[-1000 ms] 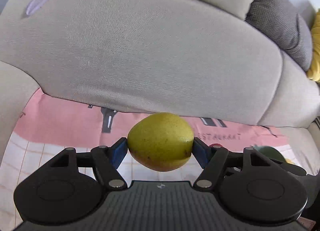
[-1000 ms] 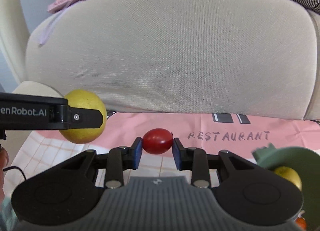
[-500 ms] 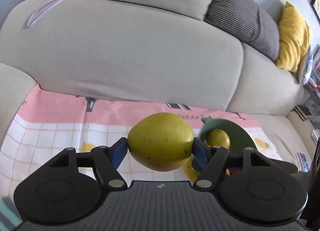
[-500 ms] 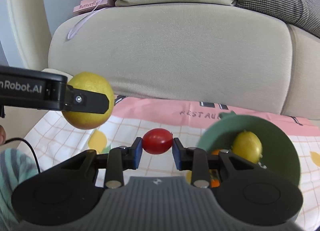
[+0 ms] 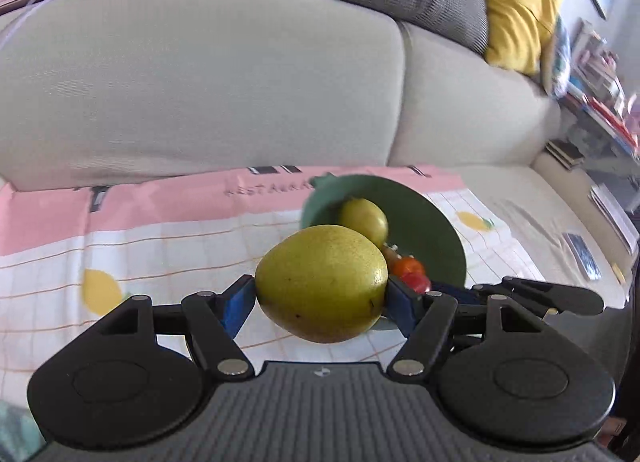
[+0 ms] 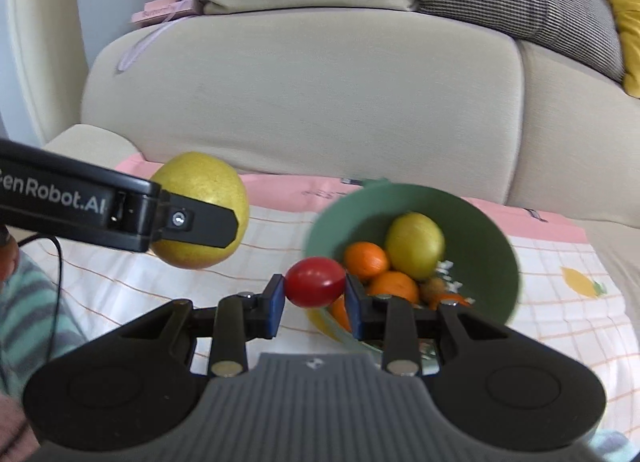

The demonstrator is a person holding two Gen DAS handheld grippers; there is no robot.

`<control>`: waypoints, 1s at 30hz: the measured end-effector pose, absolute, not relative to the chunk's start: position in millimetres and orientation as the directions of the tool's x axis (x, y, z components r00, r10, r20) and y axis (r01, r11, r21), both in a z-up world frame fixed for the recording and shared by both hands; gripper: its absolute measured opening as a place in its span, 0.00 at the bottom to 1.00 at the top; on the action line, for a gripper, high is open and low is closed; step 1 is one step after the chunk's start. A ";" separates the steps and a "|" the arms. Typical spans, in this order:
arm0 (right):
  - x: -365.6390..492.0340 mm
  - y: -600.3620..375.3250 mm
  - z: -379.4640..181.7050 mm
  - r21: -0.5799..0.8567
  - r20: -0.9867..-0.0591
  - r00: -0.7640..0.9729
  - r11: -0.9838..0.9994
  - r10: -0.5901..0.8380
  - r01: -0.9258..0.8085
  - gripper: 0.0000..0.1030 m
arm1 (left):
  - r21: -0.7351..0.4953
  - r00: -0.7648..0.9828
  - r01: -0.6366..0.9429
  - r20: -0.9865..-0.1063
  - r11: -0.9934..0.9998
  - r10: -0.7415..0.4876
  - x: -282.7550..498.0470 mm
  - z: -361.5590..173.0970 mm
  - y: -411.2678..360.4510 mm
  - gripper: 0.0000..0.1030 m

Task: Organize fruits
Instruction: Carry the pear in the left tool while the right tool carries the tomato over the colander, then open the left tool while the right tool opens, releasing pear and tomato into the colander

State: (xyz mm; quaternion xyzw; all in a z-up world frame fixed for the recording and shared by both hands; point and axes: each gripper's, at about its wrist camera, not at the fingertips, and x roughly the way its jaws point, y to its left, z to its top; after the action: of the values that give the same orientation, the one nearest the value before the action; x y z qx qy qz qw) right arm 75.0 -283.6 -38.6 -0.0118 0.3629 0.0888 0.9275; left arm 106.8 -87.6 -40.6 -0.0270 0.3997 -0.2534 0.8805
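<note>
Left gripper (image 5: 322, 298): clamped on the pear (image 5: 322, 288); both blue pads press its widest flanks, so the heavy round fruit sits centred and cannot roll out.
Pear position: held in the air above the picnic cloth (image 5: 160, 246), just short of the green bowl (image 5: 444, 246), on its left side in the right wrist view.
Right gripper (image 6: 315, 300): nearly closed, pinching the small red tomato (image 6: 315, 281) at its 2 ends; a narrow grip suits a small smooth fruit.
Tomato position: raised, in front of the near rim of the bowl, not yet over its middle.
Bowl contents: 1 yellow-green fruit (image 6: 415, 245), at least 2 oranges (image 6: 366, 260) and a small brown item; the far wall stands high, the mouth tilts toward the cameras.
Bowl placement, judged: a collecting point on the sofa (image 6: 304, 94) seat, open side facing the approach.
Step, judged: both fruits in transit to the bowl.
Risk, judged: 2 grippers converge on 1 opening; staggered release seems wise.
</note>
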 end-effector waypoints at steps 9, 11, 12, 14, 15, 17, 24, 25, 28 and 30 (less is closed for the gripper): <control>88.8 -333.3 -54.3 0.060 -0.667 0.743 0.998 0.059 -0.026 0.28 | -0.173 0.487 0.533 -0.738 0.828 -0.467 132.1 -53.7 -140.5 0.78; 92.7 -337.9 -60.0 0.077 -0.674 0.736 0.997 0.060 -0.010 0.28 | -0.149 0.467 0.562 -0.755 0.813 -0.461 142.1 -56.9 -152.0 0.78; 94.4 -338.9 -62.4 0.080 -0.676 0.734 0.997 0.061 -0.009 0.28 | -0.136 0.457 0.576 -0.764 0.806 -0.455 147.1 -59.1 -156.9 0.78; 98.0 -338.9 -66.5 0.077 -0.677 0.733 0.997 0.064 -0.016 0.28 | -0.102 0.438 0.611 -0.783 0.785 -0.442 156.0 -63.7 -166.7 0.78; 99.8 -339.2 -67.8 0.076 -0.676 0.734 0.997 0.066 -0.020 0.28 | -0.084 0.430 0.628 -0.791 0.773 -0.435 159.5 -65.8 -171.2 0.78; 104.3 -339.7 -71.4 0.080 -0.675 0.734 0.996 0.073 -0.026 0.28 | -0.052 0.413 0.665 -0.805 0.745 -0.425 165.1 -70.5 -179.7 0.78; 119.8 -345.1 -83.6 0.109 -0.700 0.710 0.994 0.081 -0.006 0.28 | -0.026 0.348 0.740 -0.840 0.672 -0.416 182.1 -83.9 -192.6 0.78; 121.8 -345.2 -84.8 0.111 -0.704 0.705 0.994 0.082 -0.005 0.28 | -0.019 0.343 0.746 -0.845 0.666 -0.409 184.4 -84.9 -193.9 0.78; 125.5 -346.8 -88.0 0.110 -0.712 0.698 0.994 0.070 0.013 0.28 | -0.022 0.314 0.760 -0.863 0.650 -0.396 192.7 -87.4 -197.1 0.78; 127.6 -350.2 -89.1 0.118 -0.715 0.697 0.992 0.059 0.037 0.28 | -0.058 0.272 0.762 -0.875 0.645 -0.400 201.1 -89.0 -196.7 0.78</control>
State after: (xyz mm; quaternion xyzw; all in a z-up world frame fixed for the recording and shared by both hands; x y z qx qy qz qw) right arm 127.6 -350.2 -89.1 0.0618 0.3891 0.0061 0.9191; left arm 201.1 -196.7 -89.0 0.1912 0.4723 -0.3751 0.7744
